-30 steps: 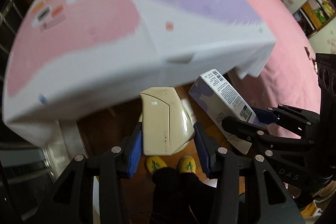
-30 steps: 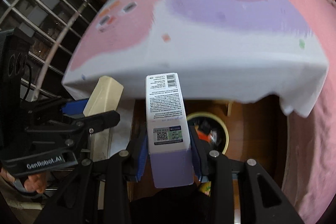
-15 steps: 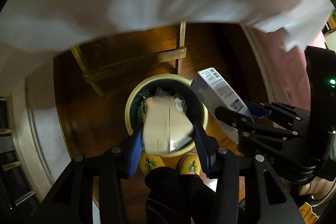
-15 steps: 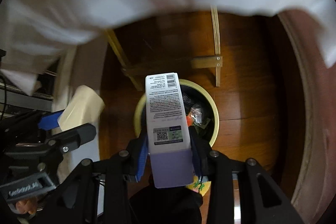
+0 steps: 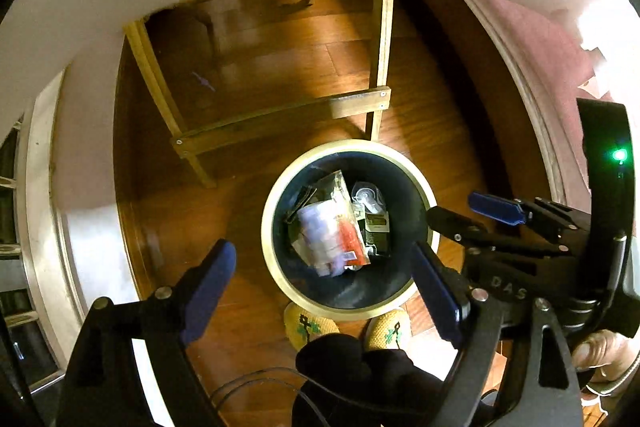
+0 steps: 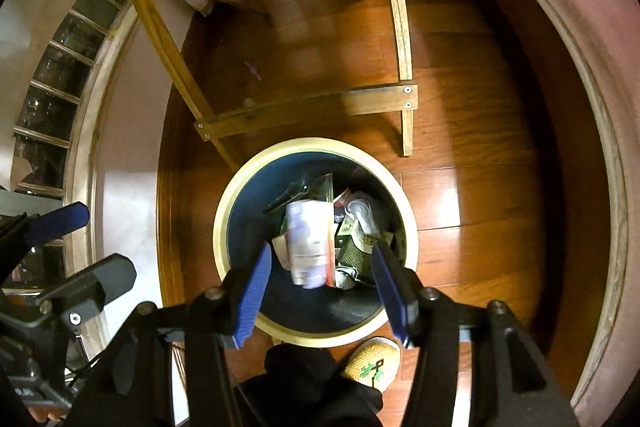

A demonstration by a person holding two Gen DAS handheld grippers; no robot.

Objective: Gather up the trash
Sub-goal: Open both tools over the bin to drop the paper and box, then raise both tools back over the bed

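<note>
Left wrist view shows my left gripper point(image 5: 324, 277) and right gripper point(image 6: 320, 281) with jaws just opened and empty above the bin point(image 5: 269, 223), the purple-and-white box point(image 6: 306, 243) now lying amid its trash, so this drop looks done.

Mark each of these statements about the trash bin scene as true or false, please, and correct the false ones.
1. Both grippers hold nothing. True: the left gripper and the right gripper have just been opening, and nothing is between their jaws.
2. The bin is empty. False: it holds a white and purple carton and other packaging.
3. The bin stands on a wooden floor. True.
4. The bin has a red rim. False: the rim is cream, the inside is dark.
5. Yellow slippers show below the bin in the left wrist view. True.
</note>
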